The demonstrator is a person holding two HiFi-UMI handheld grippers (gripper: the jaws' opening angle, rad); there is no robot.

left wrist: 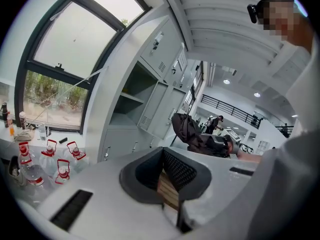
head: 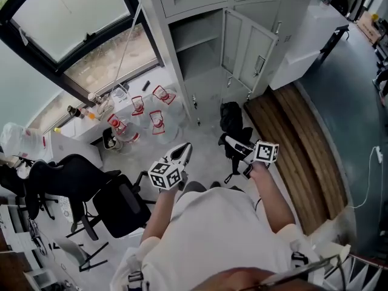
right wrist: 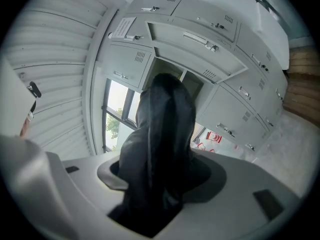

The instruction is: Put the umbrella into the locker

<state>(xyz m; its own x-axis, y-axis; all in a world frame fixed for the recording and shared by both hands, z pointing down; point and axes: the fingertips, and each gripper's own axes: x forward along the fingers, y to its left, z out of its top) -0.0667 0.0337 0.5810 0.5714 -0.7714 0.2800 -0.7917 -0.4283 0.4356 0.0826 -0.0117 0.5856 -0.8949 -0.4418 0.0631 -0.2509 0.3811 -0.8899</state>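
Note:
A black folded umbrella (head: 230, 121) sticks out ahead of my right gripper (head: 234, 143), whose jaws are shut on it. In the right gripper view the umbrella (right wrist: 165, 134) fills the centre and hides the right gripper (right wrist: 159, 171) pads. The grey locker (head: 197, 44) stands ahead with one compartment open and its door (head: 248, 50) swung right. That open compartment (right wrist: 170, 71) lies just beyond the umbrella's tip. My left gripper (head: 183, 152) is level beside the right one, shut with nothing in it. In the left gripper view its pads (left wrist: 175, 171) meet at the tip, and the umbrella (left wrist: 187, 131) shows to the right.
Several big water bottles with red handles (head: 142, 117) stand on the floor left of the locker, below a window (head: 79, 29). A black office chair (head: 115, 202) is at my left. A wooden platform (head: 303, 144) runs along the right, with a white table (head: 309, 35) behind it.

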